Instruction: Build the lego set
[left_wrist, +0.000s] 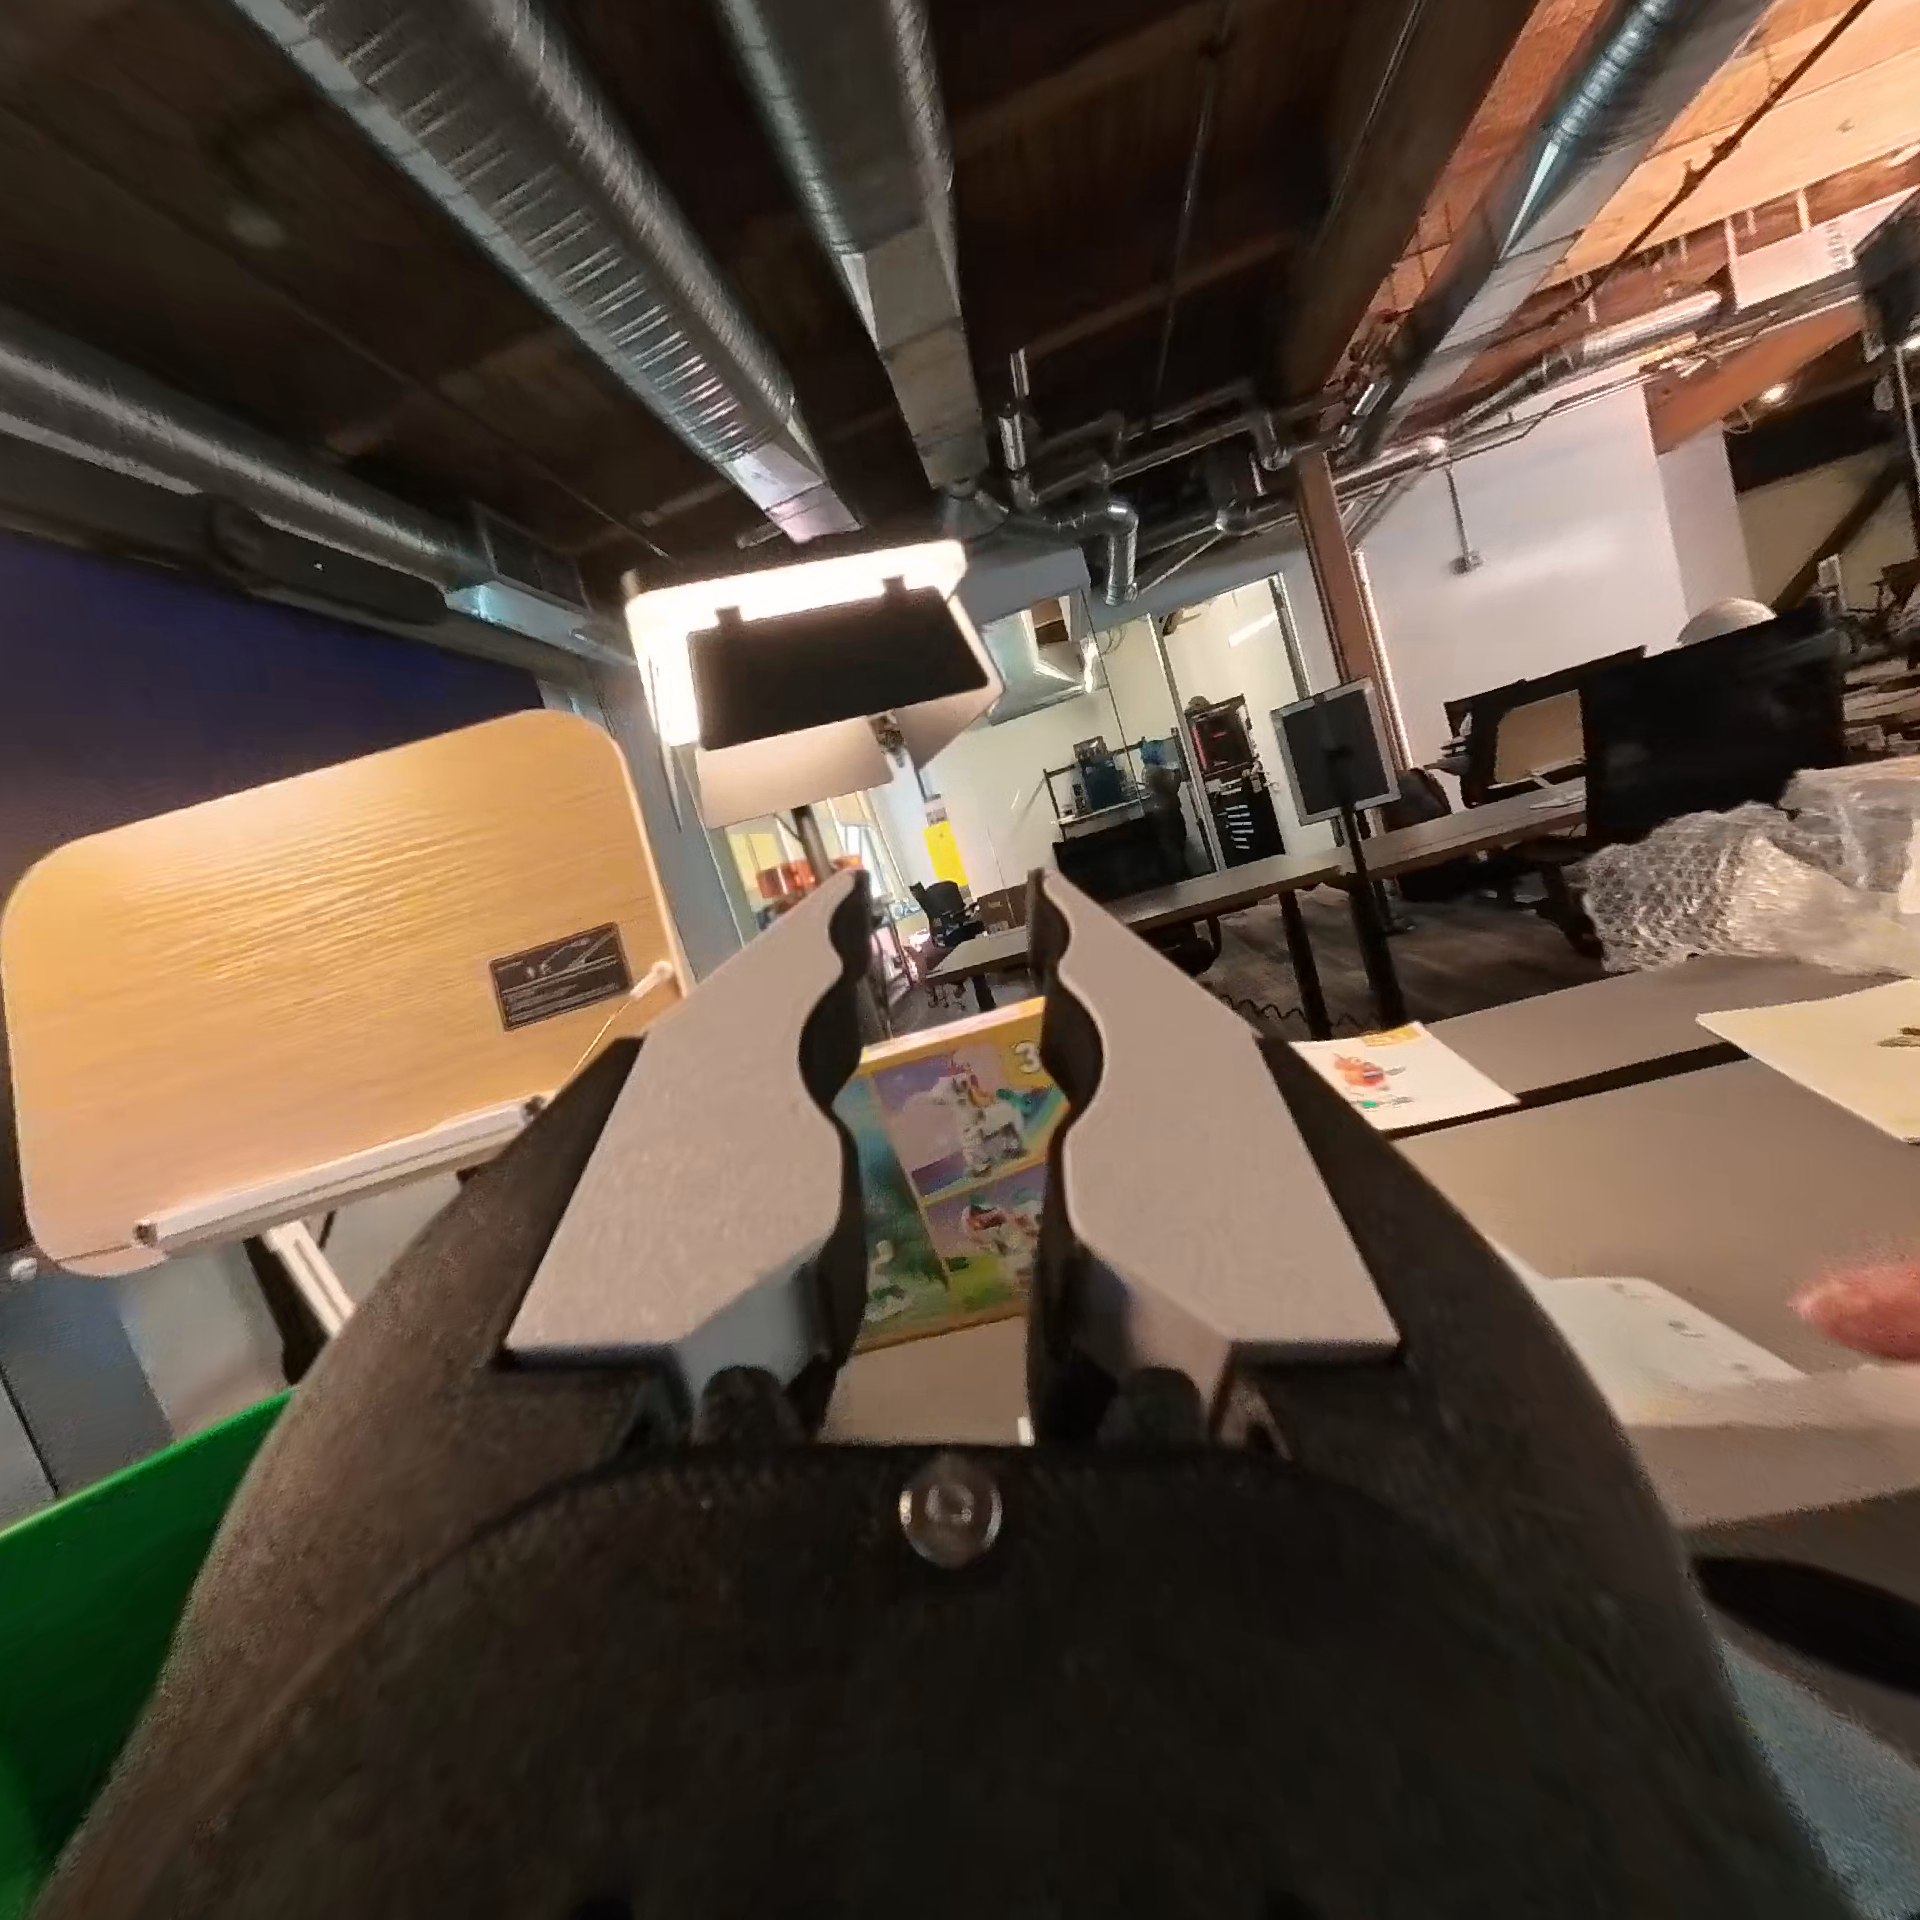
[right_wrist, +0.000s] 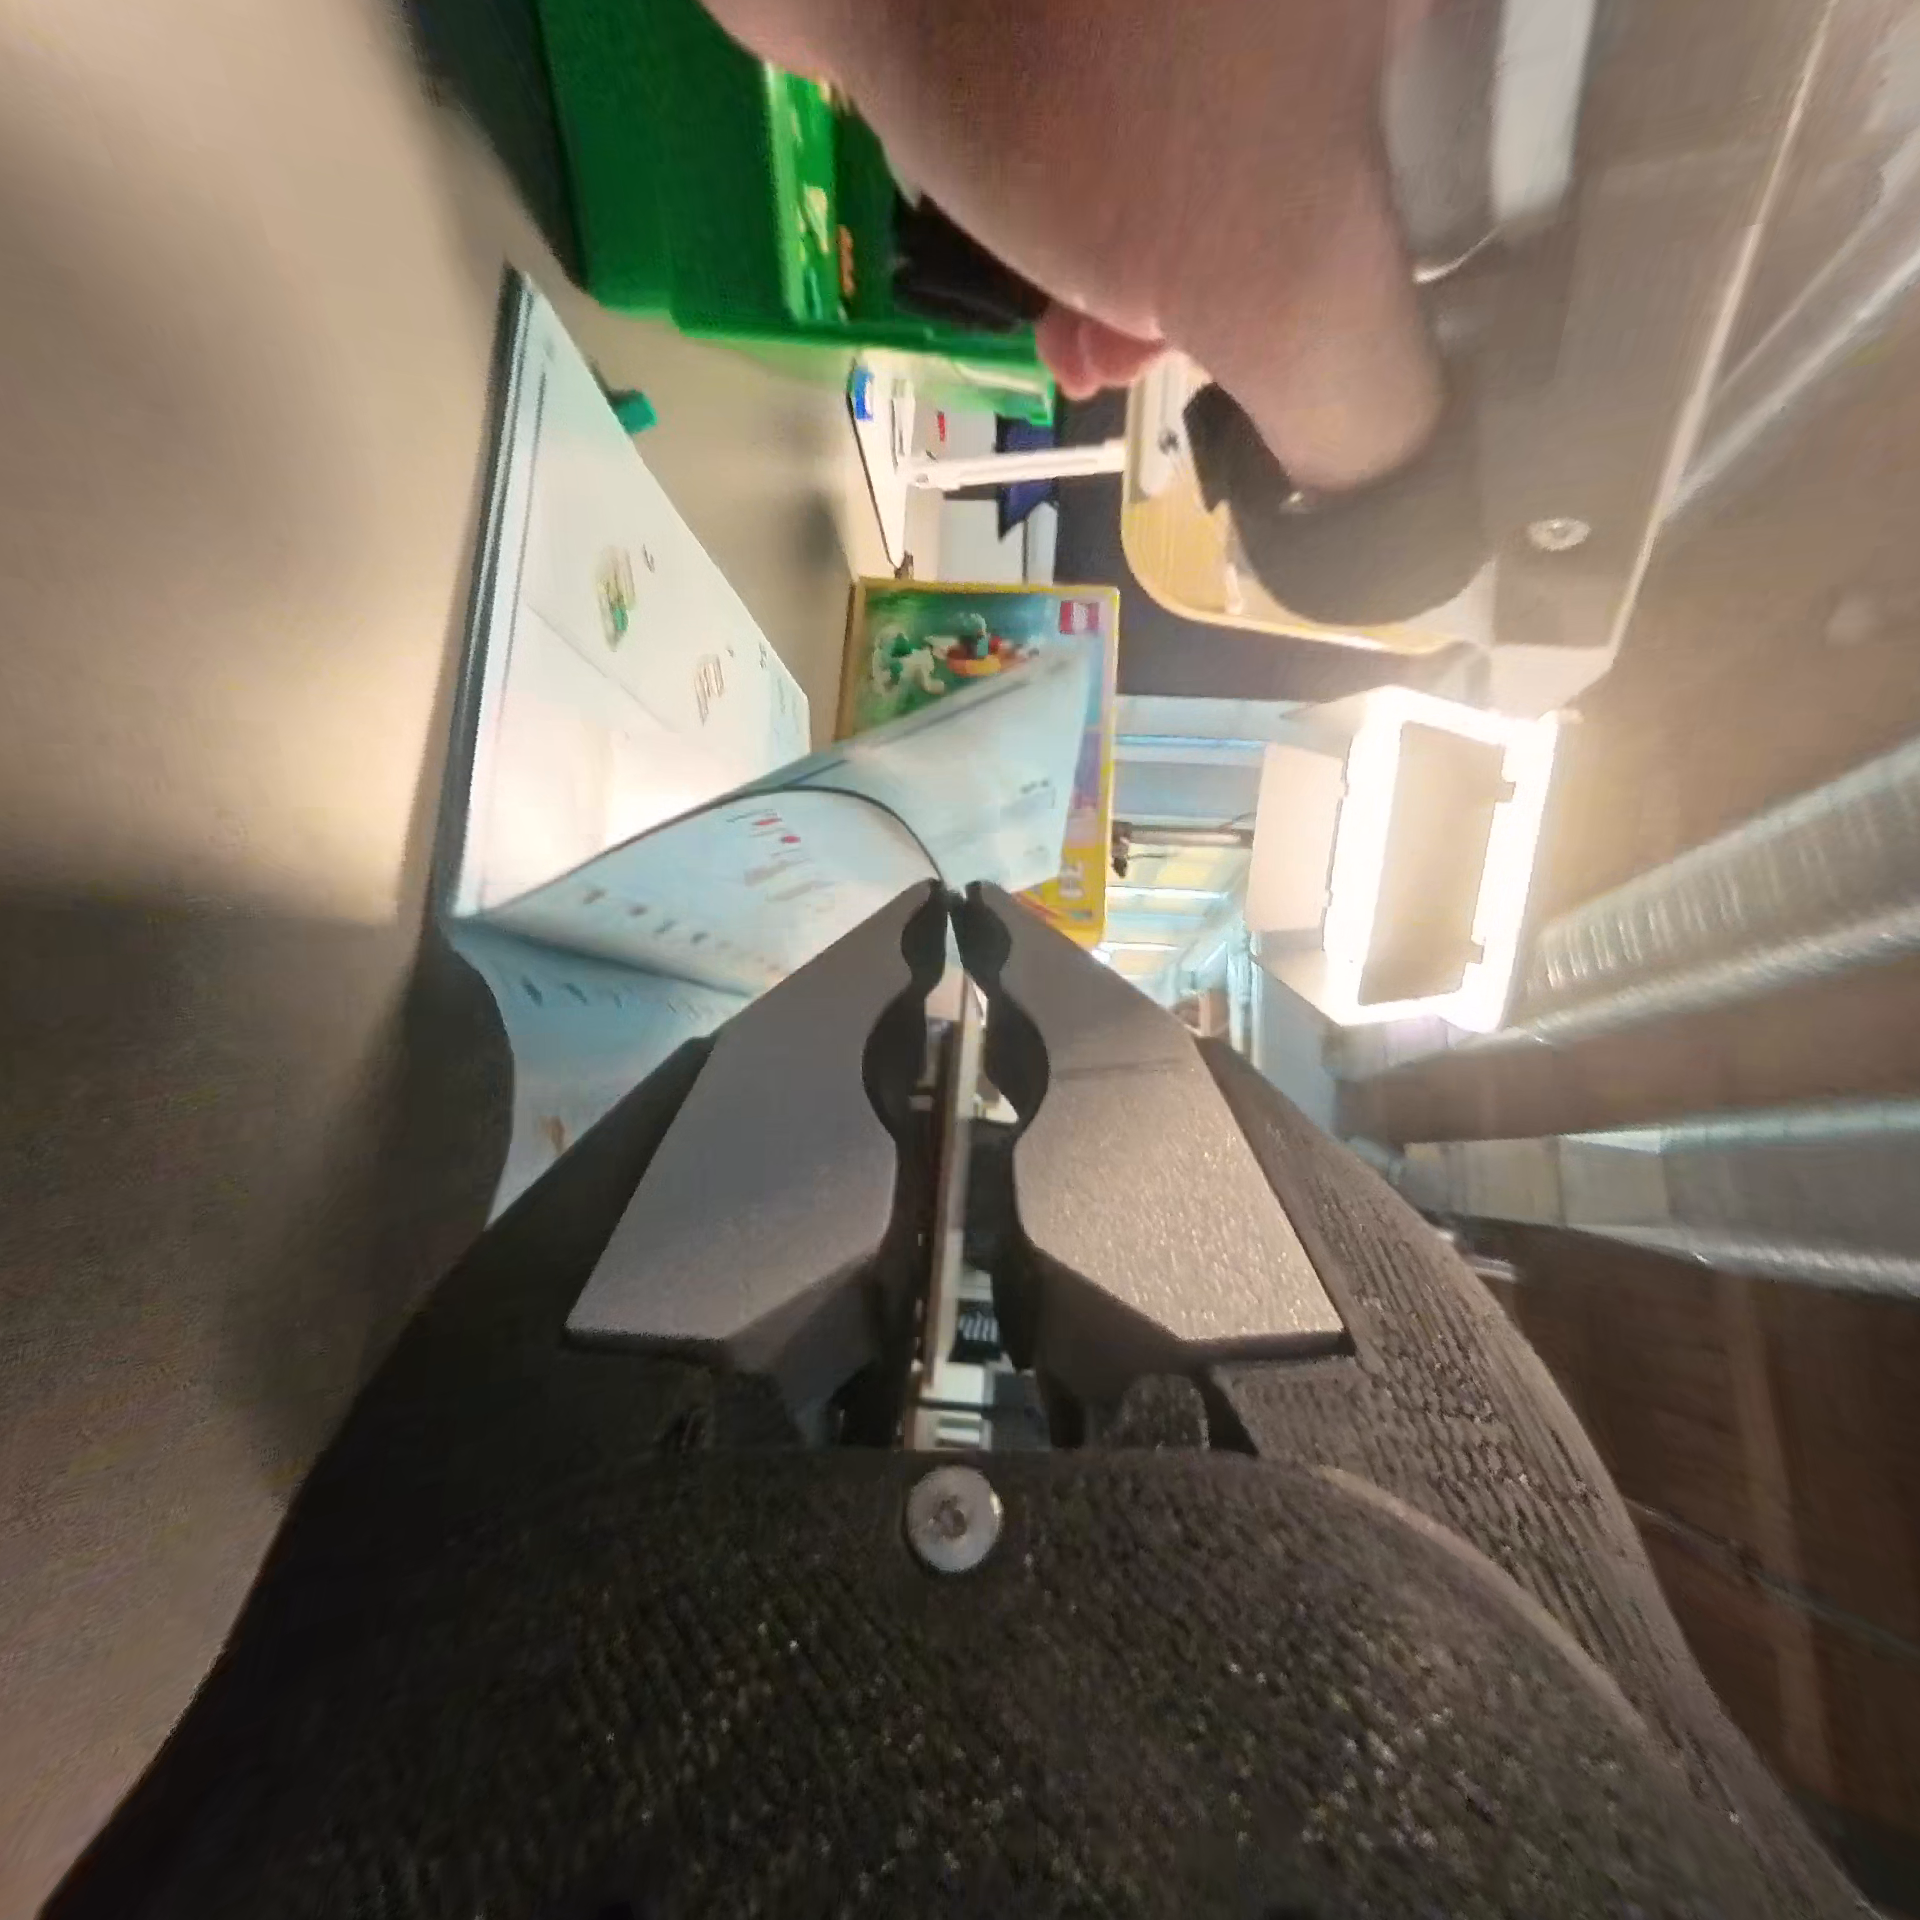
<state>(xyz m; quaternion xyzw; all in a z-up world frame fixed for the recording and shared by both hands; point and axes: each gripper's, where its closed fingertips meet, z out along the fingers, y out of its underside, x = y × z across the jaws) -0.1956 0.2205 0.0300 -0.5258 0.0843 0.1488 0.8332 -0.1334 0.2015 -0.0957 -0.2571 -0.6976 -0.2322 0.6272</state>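
Observation:
The colourful lego box (left_wrist: 956, 1153) stands upright on the grey table (left_wrist: 1621, 1174), straight ahead of my left gripper (left_wrist: 948, 894), which is open, empty and held above the table. In the right wrist view, which is rolled on its side, my right gripper (right_wrist: 951, 902) is shut on the edge of one page (right_wrist: 831, 831) of the open instruction booklet (right_wrist: 623, 644) and holds that page curled up off the rest. The lego box (right_wrist: 977, 644) stands behind the booklet.
A green bin (right_wrist: 707, 187) sits at the table's left end, also in the left wrist view (left_wrist: 94, 1600). A wooden board stand (left_wrist: 322, 966) and a lit lamp panel (left_wrist: 821, 665) stand behind. A leaflet (left_wrist: 1403, 1070) and bubble wrap (left_wrist: 1766, 883) lie to the right. A hand (right_wrist: 1143, 156) holds the other gripper's handle. The gap from one gripper's tips to the other's is roughly 15 centimetres.

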